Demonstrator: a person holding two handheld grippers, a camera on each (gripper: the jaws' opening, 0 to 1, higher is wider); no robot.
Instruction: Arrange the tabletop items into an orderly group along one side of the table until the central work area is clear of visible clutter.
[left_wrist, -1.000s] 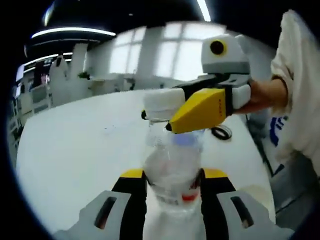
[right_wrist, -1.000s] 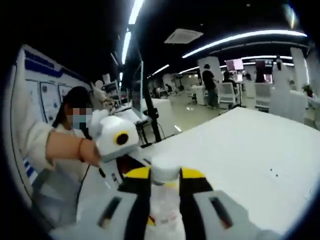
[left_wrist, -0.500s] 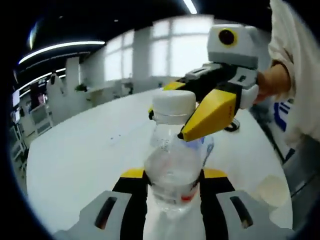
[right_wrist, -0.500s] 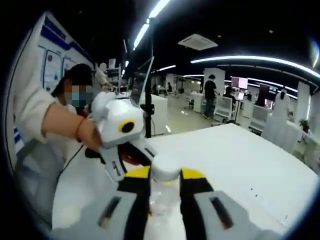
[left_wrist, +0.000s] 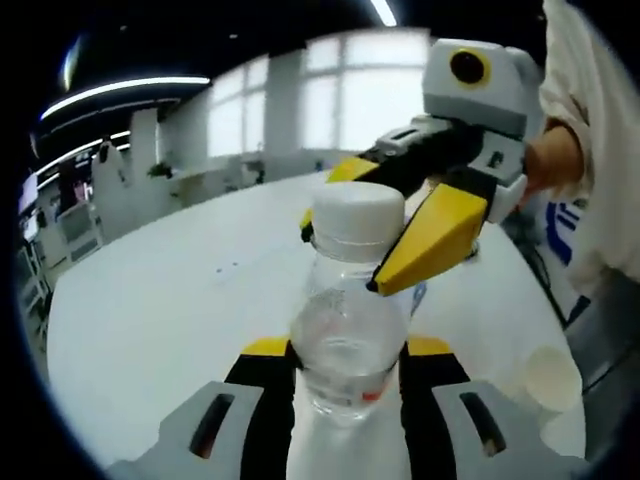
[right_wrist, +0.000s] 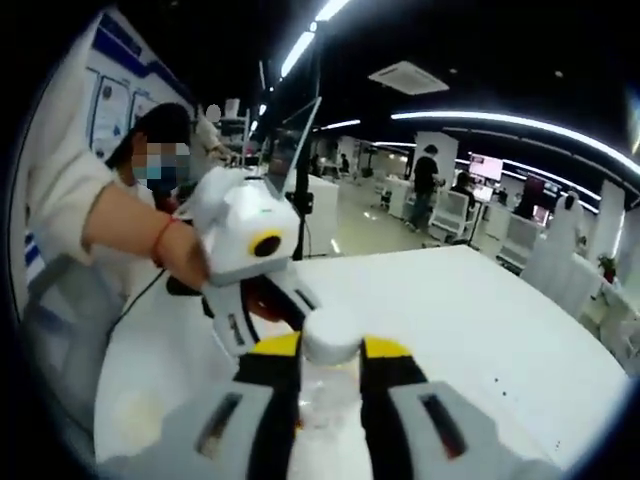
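Observation:
A clear plastic bottle (left_wrist: 345, 325) with a white cap (left_wrist: 352, 212) stands upright between the jaws of my left gripper (left_wrist: 345, 352), which is shut on its body. My right gripper (left_wrist: 345, 250) reaches in from the right, its yellow fingers (left_wrist: 430, 238) closed on either side of the cap. In the right gripper view the cap (right_wrist: 331, 338) sits pinched at my right gripper (right_wrist: 331, 352), with the bottle's clear body below it. Just beyond, a hand holds the left gripper (right_wrist: 270, 315).
The white table (left_wrist: 160, 310) stretches away to the left and far side. A pale paper cup (left_wrist: 548, 375) stands near its right edge. A person in a light sleeve (right_wrist: 70, 215) is close at the table's side. Office desks and screens lie behind.
Both views have shifted with the hands. The right gripper's jaws have tilted from nearly level to steeper around the cap, and the bottle's top sits closer to the left camera.

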